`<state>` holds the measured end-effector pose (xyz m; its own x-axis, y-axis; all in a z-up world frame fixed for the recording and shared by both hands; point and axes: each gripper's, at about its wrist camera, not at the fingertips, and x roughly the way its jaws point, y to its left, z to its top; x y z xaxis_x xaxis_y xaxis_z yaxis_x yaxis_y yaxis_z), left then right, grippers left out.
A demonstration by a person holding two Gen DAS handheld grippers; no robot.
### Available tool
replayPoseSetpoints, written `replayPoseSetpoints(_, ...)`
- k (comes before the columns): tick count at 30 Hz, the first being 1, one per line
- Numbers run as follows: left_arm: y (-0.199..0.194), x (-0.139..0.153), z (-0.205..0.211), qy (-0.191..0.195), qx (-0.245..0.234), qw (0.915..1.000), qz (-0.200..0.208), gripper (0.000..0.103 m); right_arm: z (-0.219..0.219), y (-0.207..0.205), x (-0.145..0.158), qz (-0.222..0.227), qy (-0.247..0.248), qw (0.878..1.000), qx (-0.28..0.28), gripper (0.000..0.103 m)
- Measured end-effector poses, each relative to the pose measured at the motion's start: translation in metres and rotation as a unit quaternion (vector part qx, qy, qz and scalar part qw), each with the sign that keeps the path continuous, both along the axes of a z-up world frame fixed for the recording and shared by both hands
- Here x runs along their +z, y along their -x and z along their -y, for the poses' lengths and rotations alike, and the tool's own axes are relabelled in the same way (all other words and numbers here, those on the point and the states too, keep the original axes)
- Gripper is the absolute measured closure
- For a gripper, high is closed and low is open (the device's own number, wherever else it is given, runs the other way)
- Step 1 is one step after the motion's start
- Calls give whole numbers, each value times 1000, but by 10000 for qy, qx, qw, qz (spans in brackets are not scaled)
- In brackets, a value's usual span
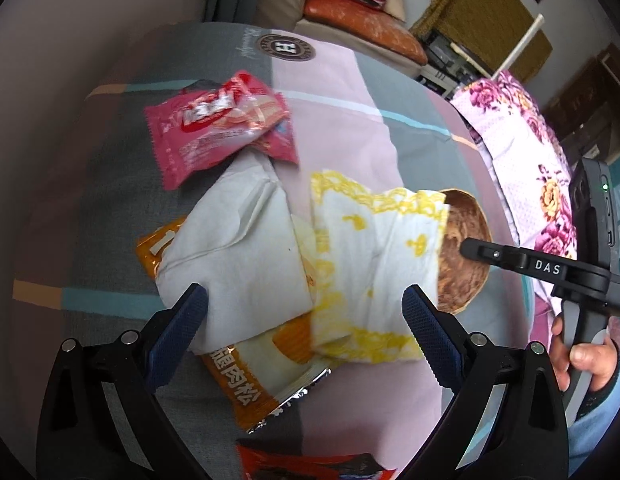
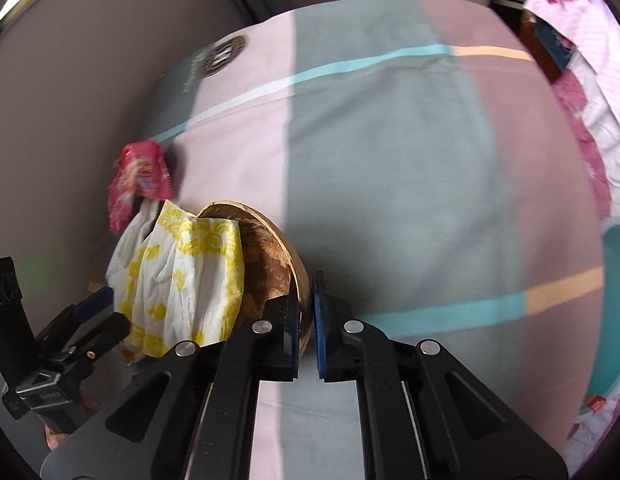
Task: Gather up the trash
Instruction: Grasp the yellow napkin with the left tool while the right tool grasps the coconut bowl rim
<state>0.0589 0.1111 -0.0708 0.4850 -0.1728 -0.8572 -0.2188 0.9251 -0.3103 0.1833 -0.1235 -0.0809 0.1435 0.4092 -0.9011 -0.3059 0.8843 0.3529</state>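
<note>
Trash lies on a striped bedsheet [image 1: 349,92]: a pink snack wrapper [image 1: 218,124], a white tissue [image 1: 238,248], an orange snack packet [image 1: 258,380], a white-and-yellow napkin [image 1: 373,264] and a brown coconut-shell bowl [image 1: 465,252]. My left gripper [image 1: 306,320] is open above the tissue and napkin. My right gripper [image 2: 308,316] is shut on the bowl's rim [image 2: 298,276]; the napkin [image 2: 186,276] drapes into the bowl. The right gripper also shows in the left wrist view [image 1: 489,254].
A red-and-black wrapper [image 1: 310,464] lies at the near edge. A floral quilt [image 1: 525,152] lies to the right. A teal bin [image 2: 617,308] sits at the right. A couch with cushions [image 1: 361,20] stands beyond the bed.
</note>
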Motion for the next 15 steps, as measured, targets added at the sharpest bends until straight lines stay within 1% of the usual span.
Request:
replayPoseSetpoints(3,-4,3,16,-150,-208,9997,-11,5,21,-5,-1,35,28,9997,-221,97)
replayPoseSetpoints(6,-14,5,37,-236,-526,9983,-60,5,44,-3,-1,-1,-9,9990,-436,97)
replayPoseSetpoints(9,-27,4,67,-254,-963,9949,-141,5,59,-3,-2,-10,-65,9983,-579,97)
replayPoseSetpoints(13,-44,-10,101,-322,-1349,9897,-358,5,83,-2,-1,-14,-153,9969,-770,97)
replayPoseSetpoints(15,-51,-18,113,-415,-1415,9880,-467,5,98,-1,-1,-23,-198,9963,-832,97)
